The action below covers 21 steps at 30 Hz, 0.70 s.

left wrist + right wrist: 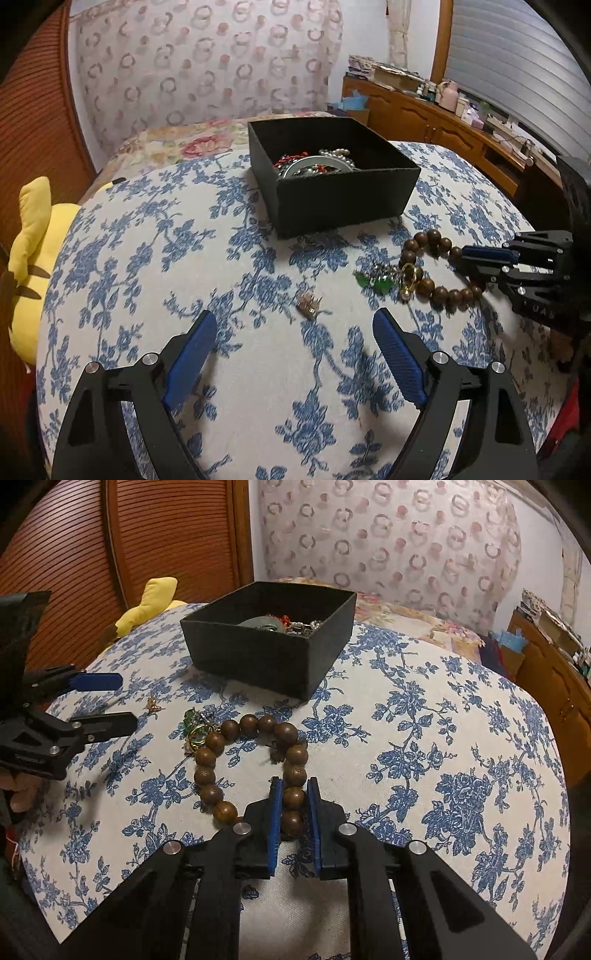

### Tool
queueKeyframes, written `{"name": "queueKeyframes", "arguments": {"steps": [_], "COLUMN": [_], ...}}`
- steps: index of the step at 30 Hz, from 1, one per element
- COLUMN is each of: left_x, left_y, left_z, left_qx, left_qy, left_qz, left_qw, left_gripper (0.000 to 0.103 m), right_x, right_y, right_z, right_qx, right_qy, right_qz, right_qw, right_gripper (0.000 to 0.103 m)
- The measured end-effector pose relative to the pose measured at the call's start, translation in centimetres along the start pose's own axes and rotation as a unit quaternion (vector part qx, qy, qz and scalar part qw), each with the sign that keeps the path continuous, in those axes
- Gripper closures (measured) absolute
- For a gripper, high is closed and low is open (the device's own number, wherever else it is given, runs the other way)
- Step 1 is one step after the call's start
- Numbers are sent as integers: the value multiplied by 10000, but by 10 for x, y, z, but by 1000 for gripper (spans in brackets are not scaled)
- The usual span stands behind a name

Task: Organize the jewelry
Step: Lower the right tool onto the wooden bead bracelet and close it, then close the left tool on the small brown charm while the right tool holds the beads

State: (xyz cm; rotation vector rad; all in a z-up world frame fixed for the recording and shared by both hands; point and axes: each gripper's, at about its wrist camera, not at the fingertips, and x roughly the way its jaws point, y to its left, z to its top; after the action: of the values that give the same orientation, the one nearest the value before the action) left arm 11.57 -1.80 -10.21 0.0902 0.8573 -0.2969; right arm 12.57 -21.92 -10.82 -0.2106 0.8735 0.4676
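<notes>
Our right tongs [294,794] are squeezing a brown bead of the wooden bead bracelet [251,766], with one blue pad [275,823] pressing on each side of it. We are seeing the rest of the bracelet lying in a loop on the blue flower cloth [424,775], just in front of the tongs. Our left tongs [295,354] are sitting wide open over the cloth, and nothing is between their blue pads [192,354]. We are looking at a tiny gold-colored charm [309,303] lying alone on the cloth, just past the open tips. We are also seeing a small tangle of green stones and gold rings [388,278] touching the far side of the bracelet loop. In the left camera the right tongs [466,262] are coming in from the right side and meeting the bracelet [436,267] there. A black box [332,173] is sitting on the cloth behind all these little things, a bit apart from them. Inside it we are seeing a pile of jewelry [317,164], with white pearls, red beads and a pale round bangle. A yellow plush toy [31,258] is peeking out at the left edge of the cloth. Far behind, a wooden dresser [436,122] is standing by the wall with many small things on top.
</notes>
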Motion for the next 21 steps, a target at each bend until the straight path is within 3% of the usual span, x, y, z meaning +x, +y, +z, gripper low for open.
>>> {"name": "queueKeyframes", "arguments": {"steps": [7, 14, 17, 21], "left_x": [12, 15, 15, 11], "left_y": [-10, -11, -11, -10], "left_z": [6, 5, 4, 4], "left_qx": [140, 155, 153, 138], "left_qy": [137, 169, 163, 116], "left_qz": [-75, -91, -94, -99], "left_qw": [9998, 9997, 9997, 9998], "left_gripper": [56, 74, 90, 92], "right_x": [-1, -17, -26, -40], "right_y": [3, 4, 5, 6], "right_z": [0, 6, 11, 18], "right_qx": [-129, -180, -182, -219], "right_qy": [-5, -298, -441, -653], "right_qz": [-50, -80, -93, -128], "right_qw": [9999, 9994, 9988, 9975], "right_gripper": [88, 88, 88, 88]}}
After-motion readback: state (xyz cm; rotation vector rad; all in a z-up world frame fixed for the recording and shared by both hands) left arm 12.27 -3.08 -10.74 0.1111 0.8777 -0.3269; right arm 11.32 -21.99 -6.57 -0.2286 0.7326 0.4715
